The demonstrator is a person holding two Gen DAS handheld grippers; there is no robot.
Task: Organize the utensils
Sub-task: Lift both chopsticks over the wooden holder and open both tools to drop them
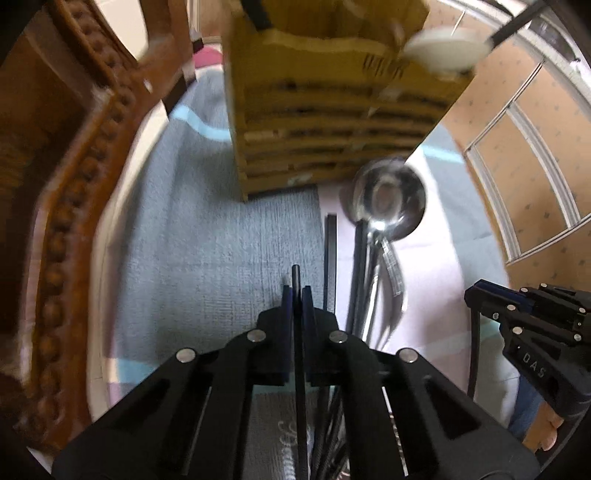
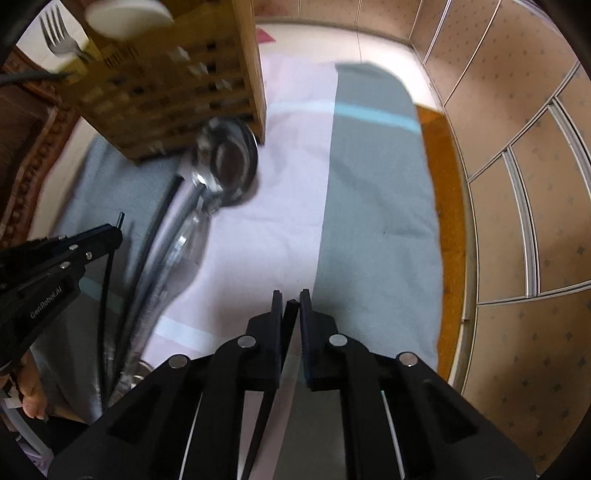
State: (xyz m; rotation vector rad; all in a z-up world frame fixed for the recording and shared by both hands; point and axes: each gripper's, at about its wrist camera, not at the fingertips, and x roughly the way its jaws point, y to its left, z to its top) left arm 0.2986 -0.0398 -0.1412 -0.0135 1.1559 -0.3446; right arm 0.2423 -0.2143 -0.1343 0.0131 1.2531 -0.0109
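Note:
My left gripper (image 1: 295, 295) is shut on a thin black chopstick (image 1: 295, 275) whose tip sticks out past the pads. In the right wrist view my right gripper (image 2: 291, 301) is shut on another black chopstick (image 2: 290, 308) with a square end. A slatted wooden utensil holder (image 1: 325, 122) (image 2: 166, 92) stands ahead on the cloth, with a white spoon (image 1: 443, 48) (image 2: 125, 16) and a fork (image 2: 55, 29) in it. A steel ladle (image 1: 388, 199) (image 2: 229, 166) lies below the holder beside several black chopsticks (image 1: 356, 277) (image 2: 159, 221). Each gripper shows in the other's view: the right gripper (image 1: 474, 295), the left gripper (image 2: 116, 230).
A grey and pink cloth (image 1: 207, 240) (image 2: 376, 206) covers the surface. Carved brown wooden furniture (image 1: 66, 229) runs along the left. Patterned panelled walls (image 2: 517, 184) rise at the right. A person's toes (image 1: 546, 432) (image 2: 33, 398) show near the lower edge.

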